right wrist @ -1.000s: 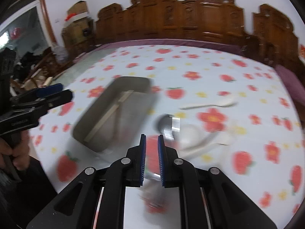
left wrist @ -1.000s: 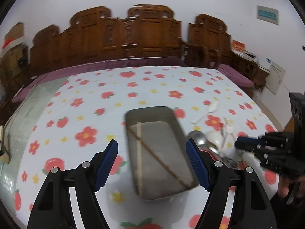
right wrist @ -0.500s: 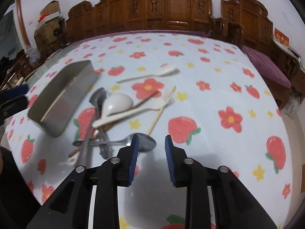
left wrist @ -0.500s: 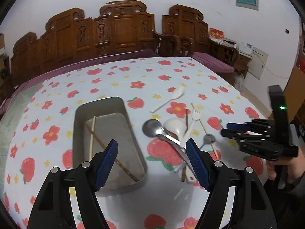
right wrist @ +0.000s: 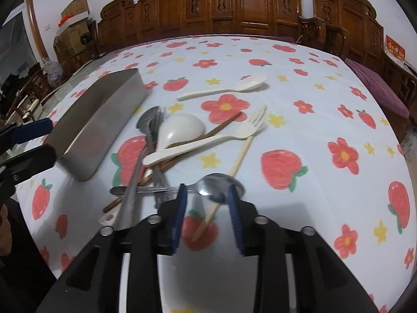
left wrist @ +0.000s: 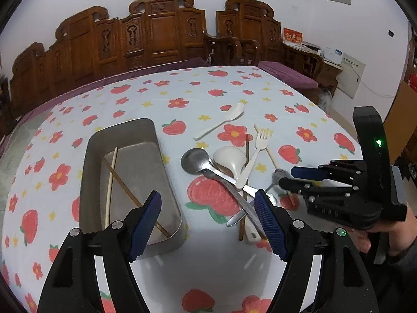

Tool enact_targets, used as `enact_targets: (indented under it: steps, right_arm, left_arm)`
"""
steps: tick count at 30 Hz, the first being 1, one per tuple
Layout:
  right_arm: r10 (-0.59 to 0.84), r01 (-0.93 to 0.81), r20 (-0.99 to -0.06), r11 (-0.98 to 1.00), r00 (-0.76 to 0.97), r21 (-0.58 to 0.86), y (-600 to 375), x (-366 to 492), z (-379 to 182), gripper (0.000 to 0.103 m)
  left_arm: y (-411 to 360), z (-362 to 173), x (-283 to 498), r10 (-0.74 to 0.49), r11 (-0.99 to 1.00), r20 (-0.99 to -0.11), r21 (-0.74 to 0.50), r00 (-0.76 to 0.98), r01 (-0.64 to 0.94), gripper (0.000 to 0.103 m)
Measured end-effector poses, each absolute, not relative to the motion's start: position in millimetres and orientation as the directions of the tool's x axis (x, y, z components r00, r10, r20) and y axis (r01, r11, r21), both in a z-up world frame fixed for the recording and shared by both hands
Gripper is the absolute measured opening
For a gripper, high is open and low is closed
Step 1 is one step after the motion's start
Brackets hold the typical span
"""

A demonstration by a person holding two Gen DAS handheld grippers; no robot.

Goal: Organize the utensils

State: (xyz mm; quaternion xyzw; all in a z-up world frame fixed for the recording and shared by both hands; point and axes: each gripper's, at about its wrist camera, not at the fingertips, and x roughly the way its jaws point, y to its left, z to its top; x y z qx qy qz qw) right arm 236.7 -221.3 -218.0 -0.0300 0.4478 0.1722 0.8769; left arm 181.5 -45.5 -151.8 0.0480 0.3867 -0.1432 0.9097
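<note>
Left wrist view
Left gripper [left wrist: 207,220]: I am holding it spread wide and empty, hovering above the flowered tablecloth [left wrist: 182,86].
Rectangular grey metal tray [left wrist: 93,156]: it is sitting just ahead and to the left of my left finger, with two chopsticks [left wrist: 112,182], one pale and one dark, lying crossed inside.
Pile of loose utensils [left wrist: 234,174]: it is lying ahead and right of my right finger, with a large steel spoon [left wrist: 194,160], a white ceramic soup spoon [left wrist: 229,157] and a cream plastic fork [left wrist: 254,157] overlapping.
Hidden: my right finger is covering the handle ends of the pile, so I am not seeing which handle lies on top.

Right wrist view
Right gripper [right wrist: 207,206]: I am keeping it parted and holding nothing, with the bowl of a small shiny steel spoon [right wrist: 217,184] lying just past its tips and between them.
Handling: I am judging that spoon stiff, light and slippery. It is lying flat on the cloth, so I would be pinching across the neck or the bowl edge.
Pale wooden chopstick [right wrist: 241,156]: it is crossing at the spoon's bowl and running down between my fingers, so a closing grip may be catching both.
Lone cream plastic spoon [right wrist: 226,88]: it is lying far ahead, apart from the pile.
Hard to tell: the fingertips are blurring, and I cannot tell whether they are touching the cloth.
</note>
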Motion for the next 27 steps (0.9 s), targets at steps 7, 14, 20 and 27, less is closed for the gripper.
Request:
enact_targets:
  steps: [7,14,20,27]
  right_arm:
    - [0.245,-0.193,-0.815,0.967,0.525,0.166,-224.3,237.1,-222.9,0.057]
    - [0.341,-0.173,-0.800,0.940,0.493,0.294,-211.4,236.8,-223.9,0.053]
    - [0.312,-0.062,-0.809,0.944,0.499,0.325,-209.6,254.7,-231.1,0.049]
    - [0.220,-0.002,-0.830,0.967,0.513,0.254,-209.1,279.3,-232.2,0.036]
  left_arm:
    - [-42.1,-151.6,182.6,-0.212,0.958,-0.717,-0.018,0.664,0.286,0.071]
    - [-31.3,-144.5,184.5,-0.213,0.964,-0.704,-0.036,0.678,0.265,0.071]
    - [-23.2,-140.1,181.9,-0.216,0.965,-0.697,-0.045,0.684,0.259,0.071]
    - [-22.7,-137.3,179.7,-0.225,0.963,-0.693,-0.049,0.685,0.267,0.071]
